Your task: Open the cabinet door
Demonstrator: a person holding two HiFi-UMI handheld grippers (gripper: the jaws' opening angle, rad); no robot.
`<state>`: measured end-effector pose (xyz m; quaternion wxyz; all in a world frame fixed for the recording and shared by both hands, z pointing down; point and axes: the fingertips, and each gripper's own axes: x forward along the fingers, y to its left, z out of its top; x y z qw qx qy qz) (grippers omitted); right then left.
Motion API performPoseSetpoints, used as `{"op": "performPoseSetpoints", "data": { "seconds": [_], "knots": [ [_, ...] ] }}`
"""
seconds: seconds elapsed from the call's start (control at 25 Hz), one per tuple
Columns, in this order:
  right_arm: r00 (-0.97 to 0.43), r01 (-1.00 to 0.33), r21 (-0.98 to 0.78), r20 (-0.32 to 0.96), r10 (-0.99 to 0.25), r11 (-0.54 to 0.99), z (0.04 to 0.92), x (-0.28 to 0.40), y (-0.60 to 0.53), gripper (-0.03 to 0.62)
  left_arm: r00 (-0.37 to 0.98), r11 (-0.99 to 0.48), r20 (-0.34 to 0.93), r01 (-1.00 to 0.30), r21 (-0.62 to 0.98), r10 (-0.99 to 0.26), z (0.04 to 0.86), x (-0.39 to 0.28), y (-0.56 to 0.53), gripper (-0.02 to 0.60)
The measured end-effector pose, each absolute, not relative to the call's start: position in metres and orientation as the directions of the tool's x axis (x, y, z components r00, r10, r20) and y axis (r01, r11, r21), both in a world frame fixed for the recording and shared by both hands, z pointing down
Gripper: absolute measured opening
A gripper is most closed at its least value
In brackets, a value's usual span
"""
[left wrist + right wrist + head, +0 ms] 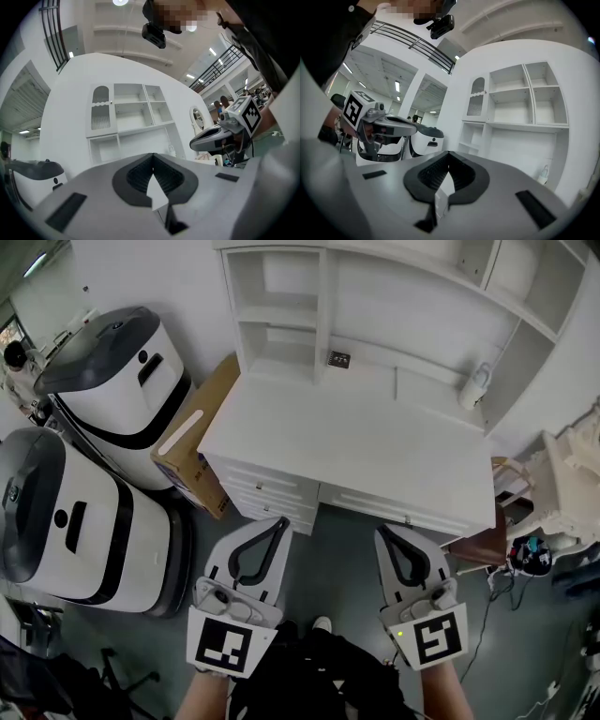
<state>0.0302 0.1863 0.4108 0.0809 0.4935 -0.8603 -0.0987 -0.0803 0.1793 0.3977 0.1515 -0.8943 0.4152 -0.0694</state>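
Observation:
A white desk (356, 437) with drawers (272, 491) under its top and a shelf hutch (281, 306) behind stands ahead of me. In the gripper views the hutch shows a narrow arched, slatted cabinet door (99, 112) (476, 101) at its upper left, standing closed. My left gripper (279, 521) (153, 157) and right gripper (384, 532) (448, 154) hover level in front of the desk's front edge, well short of the hutch. Both have their jaws together with nothing between them.
Two large white-and-black machines (112, 381) (66, 521) stand at the left, with a cardboard box (197, 442) leaning between them and the desk. A white bottle-like object (475, 385) sits on the desk's right. A brown stool (483, 545) and cables (530, 554) are at the right.

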Motion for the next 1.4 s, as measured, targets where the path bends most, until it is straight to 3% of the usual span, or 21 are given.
{"op": "performPoseSetpoints", "data": {
  "seconds": [1.4],
  "knots": [
    [-0.572, -0.796, 0.249, -0.009, -0.820, 0.552, 0.411, 0.082, 0.194, 0.003, 0.577, -0.529, -0.032, -0.769, -0.359, -0.816, 0.395, -0.029, 0.200, 0.000]
  ]
}}
